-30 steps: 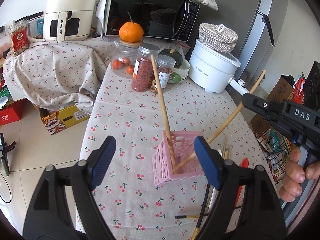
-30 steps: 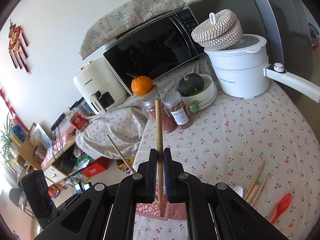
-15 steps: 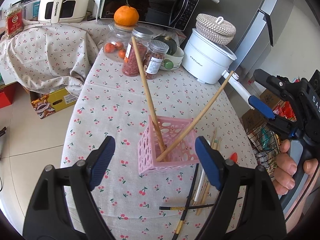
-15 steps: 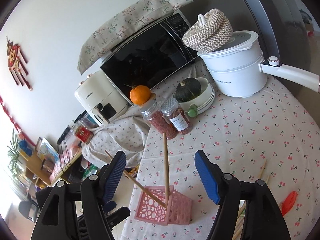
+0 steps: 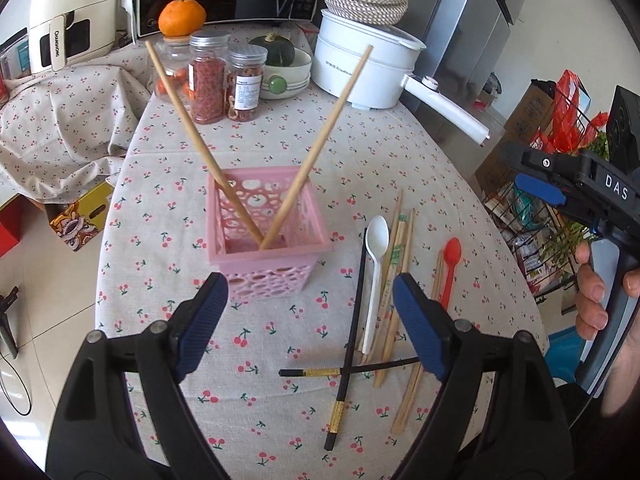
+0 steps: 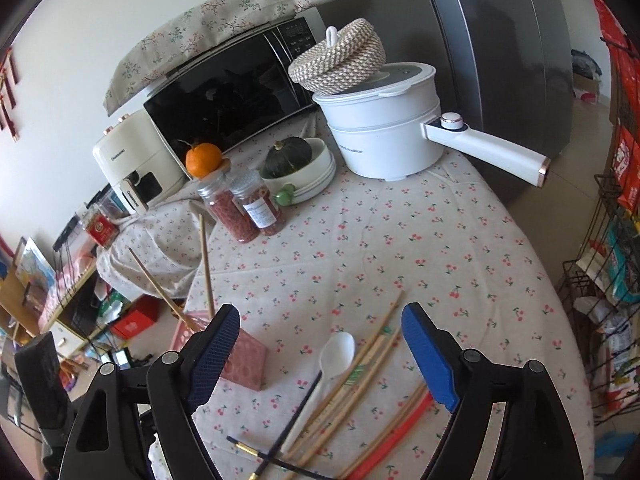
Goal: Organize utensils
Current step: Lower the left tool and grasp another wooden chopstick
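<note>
A pink perforated basket (image 5: 269, 236) stands on the cherry-print tablecloth and holds two wooden chopsticks (image 5: 320, 144) crossed in a V. To its right lie a white spoon (image 5: 376, 264), a red spoon (image 5: 450, 268), several wooden chopsticks (image 5: 396, 256) and two crossed black chopsticks (image 5: 352, 332). My left gripper (image 5: 310, 324) is open and empty just in front of the basket. My right gripper (image 6: 320, 358) is open and empty above the loose utensils; the white spoon (image 6: 336, 354), the wooden chopsticks (image 6: 360, 364) and the basket (image 6: 240, 364) show below it.
At the back of the table stand two spice jars (image 5: 224, 80), a jar topped by an orange (image 5: 182, 18), a bowl with a squash (image 5: 280, 68) and a white electric pot (image 5: 366, 68) with a long handle. A microwave (image 6: 232, 84) and air fryer (image 6: 136, 156) stand behind.
My right gripper opened and let go of a wooden chopstick, which now stands in the basket, then drew back to the right. My left gripper pulled back and tilted down over the table.
</note>
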`<move>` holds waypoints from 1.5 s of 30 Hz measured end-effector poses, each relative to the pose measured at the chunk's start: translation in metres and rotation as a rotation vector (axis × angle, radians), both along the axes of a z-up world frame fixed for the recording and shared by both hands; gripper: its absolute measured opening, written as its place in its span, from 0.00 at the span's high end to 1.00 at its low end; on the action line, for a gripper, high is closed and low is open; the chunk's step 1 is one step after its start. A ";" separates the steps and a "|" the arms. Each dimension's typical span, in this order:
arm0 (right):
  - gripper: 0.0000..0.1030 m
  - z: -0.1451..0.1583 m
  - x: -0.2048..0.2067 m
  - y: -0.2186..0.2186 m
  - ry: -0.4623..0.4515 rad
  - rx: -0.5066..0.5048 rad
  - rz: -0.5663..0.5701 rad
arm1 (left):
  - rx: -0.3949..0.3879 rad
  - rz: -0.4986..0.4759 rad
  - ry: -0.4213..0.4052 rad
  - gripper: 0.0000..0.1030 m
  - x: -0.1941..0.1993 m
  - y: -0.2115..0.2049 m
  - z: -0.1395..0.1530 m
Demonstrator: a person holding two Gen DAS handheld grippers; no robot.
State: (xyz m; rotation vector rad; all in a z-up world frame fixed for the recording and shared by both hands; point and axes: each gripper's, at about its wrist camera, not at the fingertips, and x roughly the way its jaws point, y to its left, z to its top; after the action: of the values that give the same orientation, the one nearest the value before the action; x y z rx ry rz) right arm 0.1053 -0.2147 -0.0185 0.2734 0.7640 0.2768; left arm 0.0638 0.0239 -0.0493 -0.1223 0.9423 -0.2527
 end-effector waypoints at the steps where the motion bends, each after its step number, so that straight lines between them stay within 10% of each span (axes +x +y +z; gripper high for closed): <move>1: 0.18 -0.002 -0.002 -0.005 0.016 -0.011 -0.010 | 0.004 -0.012 0.011 0.18 0.000 -0.005 -0.002; 16: 0.18 -0.034 -0.017 -0.059 0.189 -0.064 -0.101 | 0.072 -0.192 0.147 0.20 0.006 -0.090 -0.032; 21: 0.18 -0.044 -0.016 -0.079 0.233 -0.059 -0.137 | -0.035 -0.227 0.249 0.57 0.018 -0.110 -0.048; 29: 0.18 -0.061 -0.010 -0.107 0.307 -0.003 -0.182 | 0.001 -0.278 0.304 0.86 0.030 -0.149 -0.069; 45: 0.18 -0.071 -0.002 -0.112 0.350 0.007 -0.182 | 0.129 -0.308 0.368 0.88 0.054 -0.173 -0.090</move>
State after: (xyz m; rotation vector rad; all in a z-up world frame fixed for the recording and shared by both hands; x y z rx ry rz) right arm 0.1033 -0.3272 -0.0897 0.4023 1.0764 0.0583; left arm 0.1174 -0.1492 -0.1394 0.1009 1.3416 -0.4624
